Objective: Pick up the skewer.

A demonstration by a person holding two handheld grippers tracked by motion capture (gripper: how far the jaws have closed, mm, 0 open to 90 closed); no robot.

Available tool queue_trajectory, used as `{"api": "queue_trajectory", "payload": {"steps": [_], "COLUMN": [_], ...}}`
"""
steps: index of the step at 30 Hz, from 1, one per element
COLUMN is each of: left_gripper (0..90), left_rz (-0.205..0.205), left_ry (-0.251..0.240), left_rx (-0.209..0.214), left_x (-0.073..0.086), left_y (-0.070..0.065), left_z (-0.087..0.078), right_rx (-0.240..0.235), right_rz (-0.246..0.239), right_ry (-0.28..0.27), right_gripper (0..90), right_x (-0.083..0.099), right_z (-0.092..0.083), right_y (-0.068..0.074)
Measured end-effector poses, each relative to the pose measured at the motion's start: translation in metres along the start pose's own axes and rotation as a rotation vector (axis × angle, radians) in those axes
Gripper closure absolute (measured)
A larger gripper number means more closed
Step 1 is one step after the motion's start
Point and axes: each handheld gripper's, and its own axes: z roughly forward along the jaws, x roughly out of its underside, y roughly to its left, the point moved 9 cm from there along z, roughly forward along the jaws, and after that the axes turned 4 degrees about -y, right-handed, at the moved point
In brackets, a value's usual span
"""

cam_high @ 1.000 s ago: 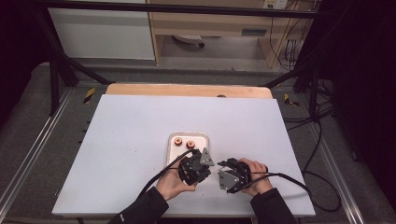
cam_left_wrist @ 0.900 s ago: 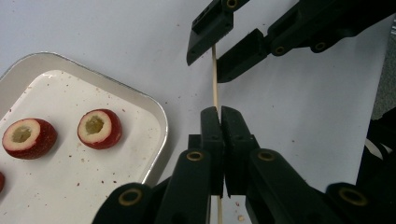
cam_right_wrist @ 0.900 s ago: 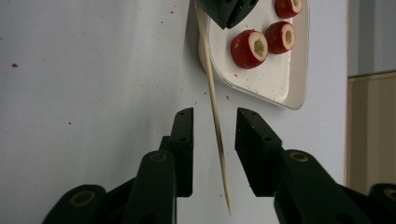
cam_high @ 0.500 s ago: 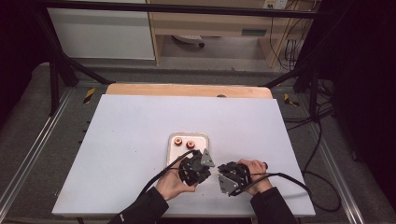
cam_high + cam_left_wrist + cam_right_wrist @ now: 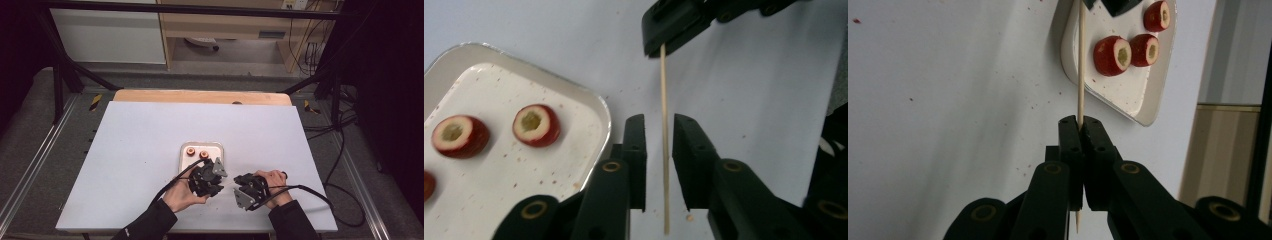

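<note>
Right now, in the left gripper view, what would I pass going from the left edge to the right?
Left fruit ring → second fruit ring → rim of the white tray → left black jaw → wooden skewer, standing free between the jaws → right black jaw.

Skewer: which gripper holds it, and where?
Right gripper pinches the wooden skewer near one end; left gripper fingers straddle it, open.

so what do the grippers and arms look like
Both the left gripper and the right gripper are black, each with two blocky jaws on arms with brass-ringed pivots, a grey three-cornered plate on top and a black cable trailing off. The person wears dark long sleeves.
</note>
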Motion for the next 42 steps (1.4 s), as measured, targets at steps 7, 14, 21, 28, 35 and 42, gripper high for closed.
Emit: {"api": "queue_trajectory", "payload": {"steps": [7,14,21,28,35,42], "left_gripper": [67.3,78.8,87.0,88.1,88.1,88.1], "left_rz": [-0.020,-0.044,-0.033,-0.038,-0.042,-0.046], "left_ry": [0.073,0.135,0.186,0.197,0.166,0.158], "left_rx": [0.020,0.042,0.038,0.004,-0.018,-0.025], "left_x": [0.010,0.013,0.014,0.015,0.024,0.035], "left_y": [0.005,0.006,0.004,0.004,0.006,0.010], "left_z": [0.004,0.010,0.012,0.013,0.009,0.005], "right_rx": [0.009,0.012,0.013,0.013,0.019,0.040], "right_rz": [-0.084,-0.176,-0.223,-0.198,0.153,0.436], "right_ry": [0.028,0.041,0.047,0.037,0.002,-0.058], "right_gripper": [88.9,88.9,88.9,88.2,68.9,48.5], "right_x": [-0.004,-0.014,-0.018,-0.019,-0.004,0.013], "right_z": [0.004,0.009,0.010,0.011,0.004,-0.002], "right_y": [-0.005,-0.010,-0.012,-0.011,-0.015,-0.014]}}
